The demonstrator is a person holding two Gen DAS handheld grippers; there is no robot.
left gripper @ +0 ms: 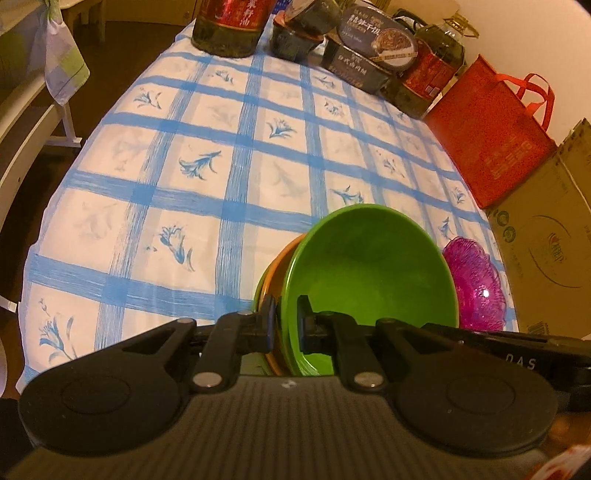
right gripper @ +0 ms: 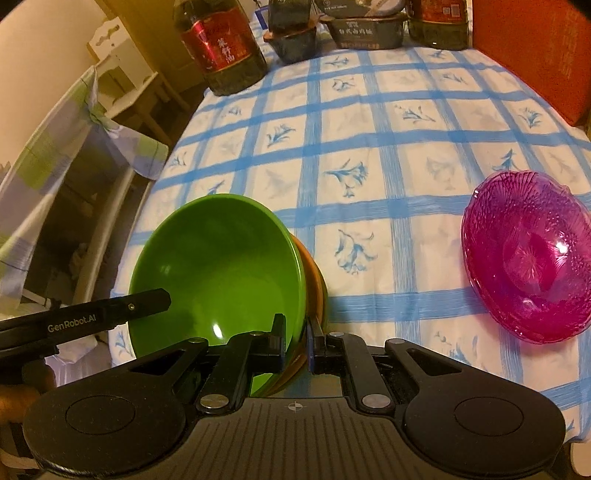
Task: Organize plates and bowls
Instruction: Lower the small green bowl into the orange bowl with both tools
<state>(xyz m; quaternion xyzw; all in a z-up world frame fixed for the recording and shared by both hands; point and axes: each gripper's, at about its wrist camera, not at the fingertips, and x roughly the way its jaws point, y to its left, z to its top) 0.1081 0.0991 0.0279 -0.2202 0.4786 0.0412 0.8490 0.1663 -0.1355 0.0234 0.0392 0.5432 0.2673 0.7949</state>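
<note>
A green bowl (left gripper: 369, 266) sits nested in an orange bowl (left gripper: 274, 271), and the stack hangs tilted over the near part of the checked tablecloth (left gripper: 221, 155). My left gripper (left gripper: 286, 323) is shut on the stack's rim, one finger inside the green bowl and one outside the orange. From the opposite side my right gripper (right gripper: 295, 338) is shut on the rim of the same green bowl (right gripper: 218, 266) and orange bowl (right gripper: 314, 284). A stack of pink see-through bowls (right gripper: 528, 254) rests on the cloth to the right, also the pink bowls (left gripper: 476, 284) behind the green one.
Oil bottles (left gripper: 229, 26) and dark food tubs (left gripper: 369, 48) line the table's far edge. A red bag (left gripper: 491, 129) and a cardboard box (left gripper: 546, 251) stand at the right. A chair with a tied cloth (right gripper: 74, 147) is off the left edge.
</note>
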